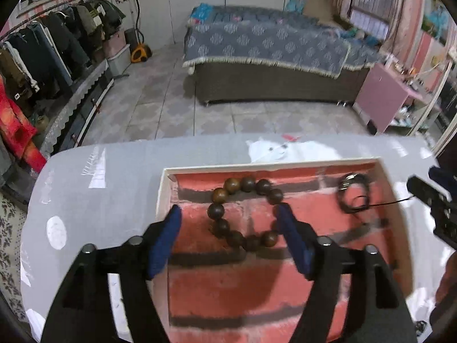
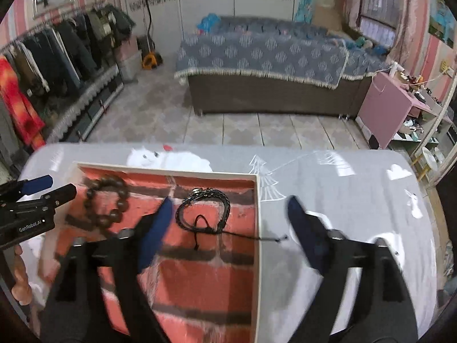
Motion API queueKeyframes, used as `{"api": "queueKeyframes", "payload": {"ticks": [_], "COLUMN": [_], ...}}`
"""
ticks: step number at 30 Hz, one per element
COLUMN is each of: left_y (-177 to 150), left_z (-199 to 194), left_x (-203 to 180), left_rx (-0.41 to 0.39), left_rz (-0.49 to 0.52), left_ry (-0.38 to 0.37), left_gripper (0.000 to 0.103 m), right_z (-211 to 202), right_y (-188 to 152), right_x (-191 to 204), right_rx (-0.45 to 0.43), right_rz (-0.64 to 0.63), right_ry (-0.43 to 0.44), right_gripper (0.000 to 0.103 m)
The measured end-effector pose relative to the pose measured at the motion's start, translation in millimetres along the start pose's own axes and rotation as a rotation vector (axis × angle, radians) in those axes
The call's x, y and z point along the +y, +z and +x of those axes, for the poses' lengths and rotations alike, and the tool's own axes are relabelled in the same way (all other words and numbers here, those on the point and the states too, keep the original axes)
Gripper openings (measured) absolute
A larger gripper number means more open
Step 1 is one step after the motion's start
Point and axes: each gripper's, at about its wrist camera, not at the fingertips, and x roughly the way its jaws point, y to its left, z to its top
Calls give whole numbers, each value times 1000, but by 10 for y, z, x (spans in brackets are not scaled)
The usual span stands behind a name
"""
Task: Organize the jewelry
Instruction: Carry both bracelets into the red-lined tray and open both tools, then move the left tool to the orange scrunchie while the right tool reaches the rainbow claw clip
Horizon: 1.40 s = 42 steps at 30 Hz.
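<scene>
One shallow white-rimmed tray (image 1: 165,188) with brick-pattern lining, on one grey table (image 1: 94,200). Inside the tray, two pieces of jewelry, well apart: one bracelet of dark wooden beads (image 1: 245,213), about twelve beads, and one black braided bracelet (image 2: 204,210), its thin cord crossing over the tray rim onto the table. Two grippers: left gripper (image 1: 230,220) above the bead bracelet, jaws wide, holding nothing; right gripper (image 2: 228,214) also wide and empty, one finger over the tray, one over the table.
</scene>
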Motion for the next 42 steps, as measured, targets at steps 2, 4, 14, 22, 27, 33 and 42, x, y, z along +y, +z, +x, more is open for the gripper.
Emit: {"api": "queueKeyframes", "payload": {"ticks": [2, 4, 14, 22, 27, 33, 42], "left_y": [-24, -59, -638, -1129, -1471, -1875, -2463], "left_z": [-237, -439, -1335, -1706, -1900, -2095, -2311], "left_x": [11, 1, -172, -215, -152, -98, -182], "left_rx": [-49, -97, -266, -286, -318, -327, -350], "left_rz": [8, 20, 103, 111, 39, -23, -38], "left_ry": [22, 58, 40, 15, 35, 29, 85], "left_gripper": [81, 92, 93, 93, 99, 99, 99], "right_z": [-244, -433, -1181, -1710, -1969, -2251, -2220], "right_y": [-83, -175, -754, -1359, -1744, -2168, -2646], "right_x": [-54, -60, -68, -114, -134, -104, -184], "right_rx": [-42, -63, -131, -183, -232, -304, -238], "right_rz": [17, 18, -20, -24, 2, 26, 50], "right_ry": [25, 36, -110, -149, -157, -214, -197], "right_gripper": [99, 99, 99, 99, 99, 99, 99]}}
